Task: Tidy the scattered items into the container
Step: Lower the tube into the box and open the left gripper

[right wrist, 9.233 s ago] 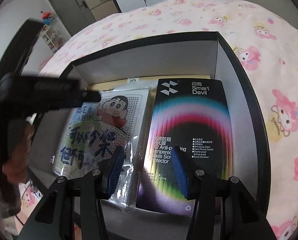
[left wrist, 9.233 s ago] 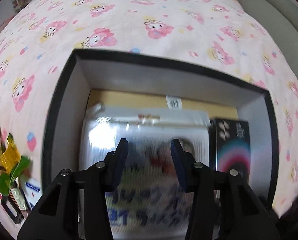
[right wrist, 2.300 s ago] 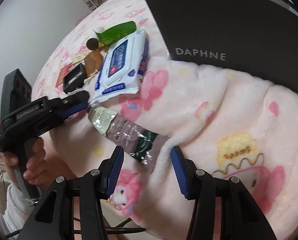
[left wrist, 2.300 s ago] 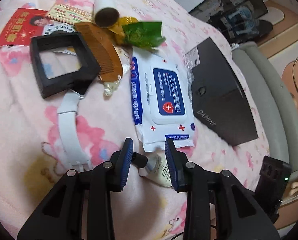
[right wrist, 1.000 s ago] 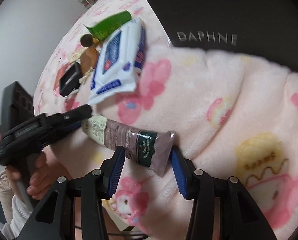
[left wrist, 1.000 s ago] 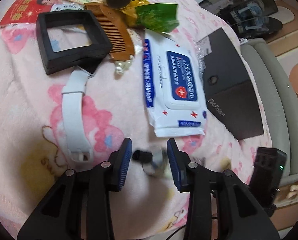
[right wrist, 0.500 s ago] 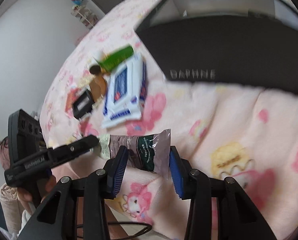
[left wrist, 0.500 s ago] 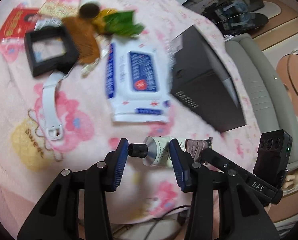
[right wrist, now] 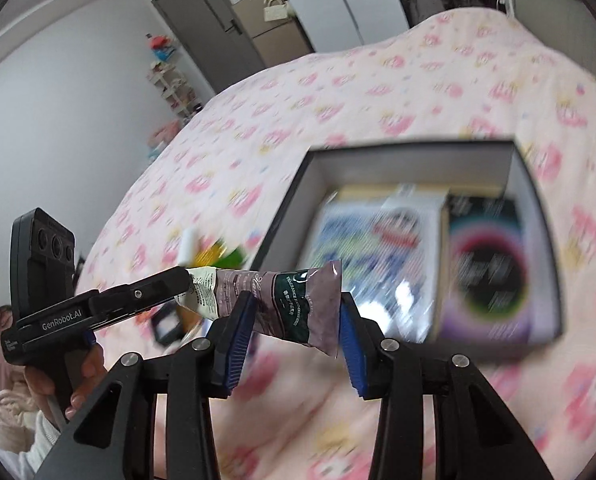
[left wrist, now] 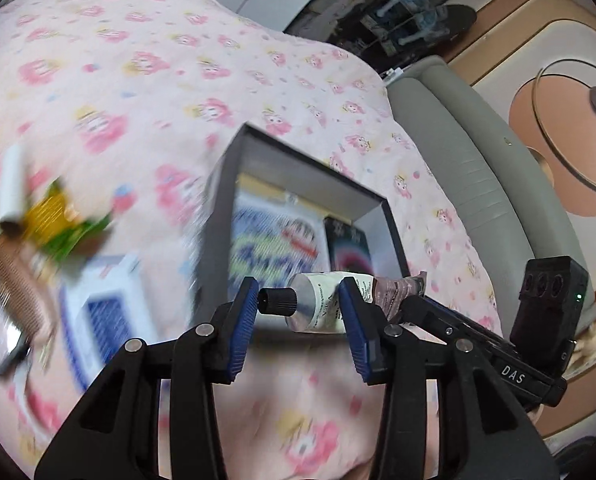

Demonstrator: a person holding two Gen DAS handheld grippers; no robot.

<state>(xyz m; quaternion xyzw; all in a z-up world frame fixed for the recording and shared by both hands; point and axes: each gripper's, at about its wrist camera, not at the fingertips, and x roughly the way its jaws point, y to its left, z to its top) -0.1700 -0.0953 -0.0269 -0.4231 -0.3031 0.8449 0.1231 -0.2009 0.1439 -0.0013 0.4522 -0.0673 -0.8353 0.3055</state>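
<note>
A soft cream-and-mauve squeeze tube [left wrist: 329, 304] with a black screw cap hangs in the air over a pink cartoon-print blanket [left wrist: 146, 80], carried between two tools. The left gripper [left wrist: 298, 316] clamps its blue pads on the cap end; the right gripper [right wrist: 296, 326] clamps the flat crimped end. At ten o'clock from the tube in the left wrist view lie blurred scattered items: a white wipes packet [left wrist: 106, 308] and a green wrapper [left wrist: 70, 236]. At twelve o'clock sits the open black cardboard box [left wrist: 393, 232], already holding flat packages.
</note>
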